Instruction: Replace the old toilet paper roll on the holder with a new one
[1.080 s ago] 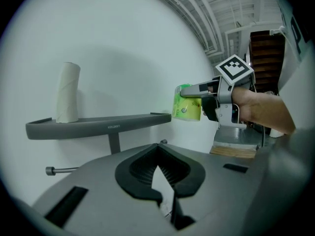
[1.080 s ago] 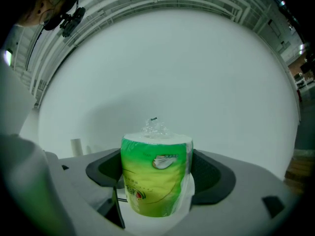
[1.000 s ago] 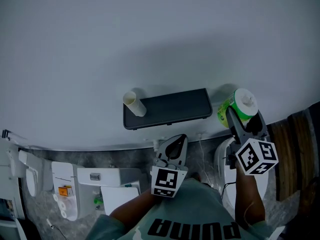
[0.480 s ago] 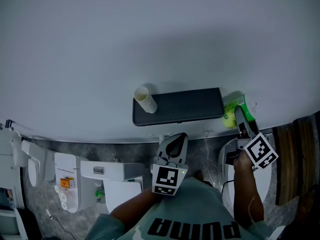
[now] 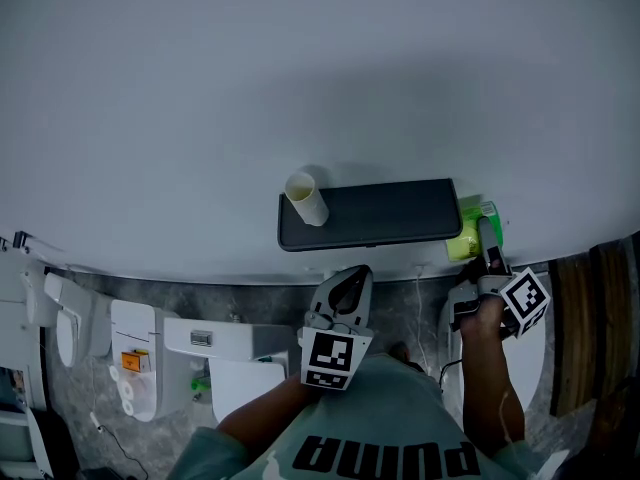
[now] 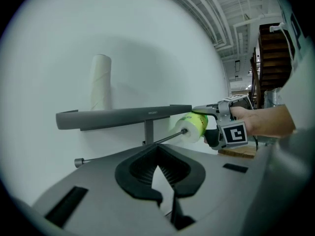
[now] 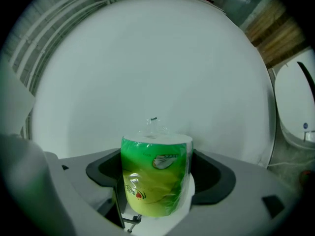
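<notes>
A dark shelf (image 5: 375, 215) is fixed to the white wall, and an empty cardboard tube (image 5: 307, 198) stands on its left end. My right gripper (image 5: 487, 246) is shut on a new roll in green wrap (image 5: 466, 236) at the shelf's right end. In the left gripper view the roll (image 6: 193, 125) meets the tip of the metal holder rod (image 6: 162, 140) under the shelf (image 6: 123, 116), with its core at the rod's end. The roll (image 7: 155, 178) fills the right gripper view. My left gripper (image 5: 345, 290) hangs shut and empty below the shelf, close to my body.
White bathroom fixtures (image 5: 135, 363) stand at the lower left and a white toilet (image 5: 535, 353) at the lower right. A wooden panel (image 5: 585, 313) runs along the right edge. A person's arm (image 5: 490, 368) holds the right gripper.
The right gripper has carried the green roll down and in toward the shelf's right end and the rod. The left gripper has stayed in place.
</notes>
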The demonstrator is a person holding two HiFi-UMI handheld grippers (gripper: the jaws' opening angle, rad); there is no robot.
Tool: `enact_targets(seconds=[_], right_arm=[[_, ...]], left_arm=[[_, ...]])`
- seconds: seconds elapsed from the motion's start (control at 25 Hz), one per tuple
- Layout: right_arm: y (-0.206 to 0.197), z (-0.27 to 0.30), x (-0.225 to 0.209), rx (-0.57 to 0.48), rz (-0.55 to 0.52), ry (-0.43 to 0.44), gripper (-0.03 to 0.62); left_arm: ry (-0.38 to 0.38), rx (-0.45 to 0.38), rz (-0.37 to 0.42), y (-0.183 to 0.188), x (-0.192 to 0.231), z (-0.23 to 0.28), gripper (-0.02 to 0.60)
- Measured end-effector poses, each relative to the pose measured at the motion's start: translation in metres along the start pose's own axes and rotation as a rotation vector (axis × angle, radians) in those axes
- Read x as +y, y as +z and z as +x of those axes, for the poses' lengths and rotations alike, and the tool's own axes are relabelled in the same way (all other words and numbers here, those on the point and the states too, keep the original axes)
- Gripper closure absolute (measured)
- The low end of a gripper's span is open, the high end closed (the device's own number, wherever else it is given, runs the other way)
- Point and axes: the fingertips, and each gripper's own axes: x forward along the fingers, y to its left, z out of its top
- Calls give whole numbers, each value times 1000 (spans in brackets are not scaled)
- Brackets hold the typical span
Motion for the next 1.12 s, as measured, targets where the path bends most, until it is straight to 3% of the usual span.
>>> enact_targets(seconds=[0.6, 1.12], right_arm=[[-15, 3, -17, -56, 216, -1, 177], [-58, 8, -3, 6, 255, 28, 177]], left_arm=[[1, -4, -2, -6, 18, -7, 577], [-2, -16, -16, -8, 25, -13, 577]])
